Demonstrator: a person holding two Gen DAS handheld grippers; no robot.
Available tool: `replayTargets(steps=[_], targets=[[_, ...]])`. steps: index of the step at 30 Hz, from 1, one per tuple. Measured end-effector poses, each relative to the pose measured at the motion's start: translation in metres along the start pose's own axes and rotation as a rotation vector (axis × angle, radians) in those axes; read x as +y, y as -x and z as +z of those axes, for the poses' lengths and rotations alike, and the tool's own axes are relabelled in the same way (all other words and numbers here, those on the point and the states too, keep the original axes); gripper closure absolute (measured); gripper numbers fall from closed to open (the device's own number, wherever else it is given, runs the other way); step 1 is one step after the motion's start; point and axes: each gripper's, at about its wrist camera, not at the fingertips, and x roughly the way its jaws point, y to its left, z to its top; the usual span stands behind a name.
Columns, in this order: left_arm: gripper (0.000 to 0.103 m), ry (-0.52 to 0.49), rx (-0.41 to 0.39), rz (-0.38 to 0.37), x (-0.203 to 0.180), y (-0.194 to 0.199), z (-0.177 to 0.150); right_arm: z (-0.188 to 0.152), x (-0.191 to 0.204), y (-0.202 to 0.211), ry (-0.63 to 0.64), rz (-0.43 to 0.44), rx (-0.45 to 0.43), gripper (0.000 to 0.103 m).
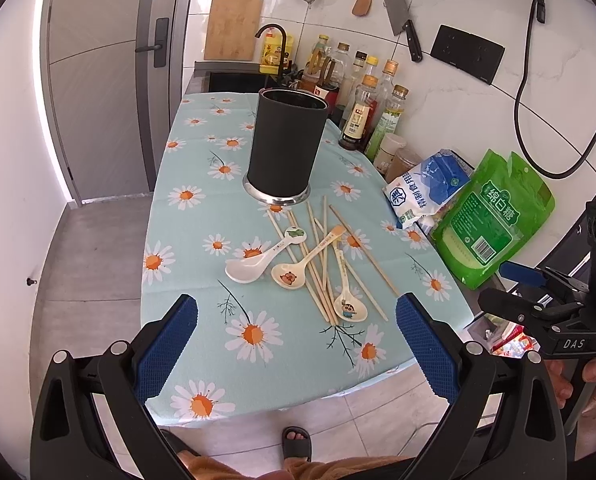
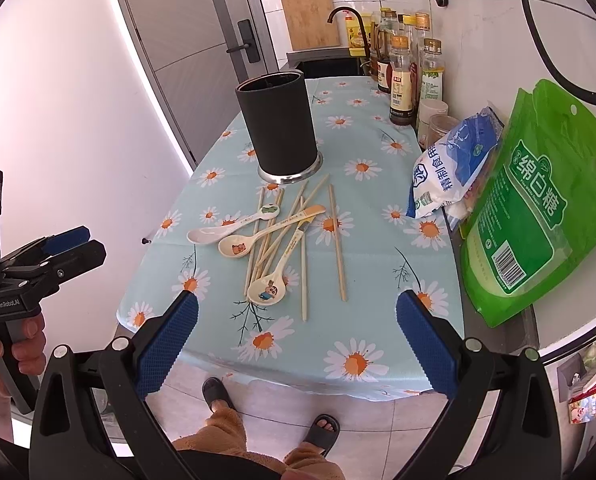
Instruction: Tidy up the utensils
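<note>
A tall black utensil holder (image 1: 285, 146) (image 2: 278, 126) stands on the daisy tablecloth (image 1: 194, 240) (image 2: 377, 240). In front of it lie several wooden chopsticks (image 1: 371, 258) (image 2: 336, 240) in a loose pile with three ceramic spoons: a white one (image 1: 254, 264) (image 2: 226, 229), a cream one with a bear (image 1: 298, 270) (image 2: 258, 238), and one with a cartoon boy (image 1: 347, 298) (image 2: 272, 280). My left gripper (image 1: 296, 316) is open and empty, held above the table's near edge. My right gripper (image 2: 296, 314) is open and empty, likewise short of the pile.
Oil and sauce bottles (image 1: 361, 116) (image 2: 403, 76) line the wall side. A blue-white salt bag (image 1: 425, 188) (image 2: 453, 168) and a green sugar bag (image 1: 493, 216) (image 2: 537, 208) lie at the table's right. A sink with tap (image 1: 272, 34) is behind. The person's slippered feet (image 2: 218, 394) are below.
</note>
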Motion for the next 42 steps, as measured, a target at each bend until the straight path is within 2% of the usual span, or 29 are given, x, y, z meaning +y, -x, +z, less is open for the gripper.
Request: replayTargets(steps=[42], targets=[[0.006, 0.006, 0.012, -0.028, -0.0077, 0.0028, -0.0065, -0.0018, 0.0054, -0.0055, 0.01, 0.013, 0.035, 0.004]])
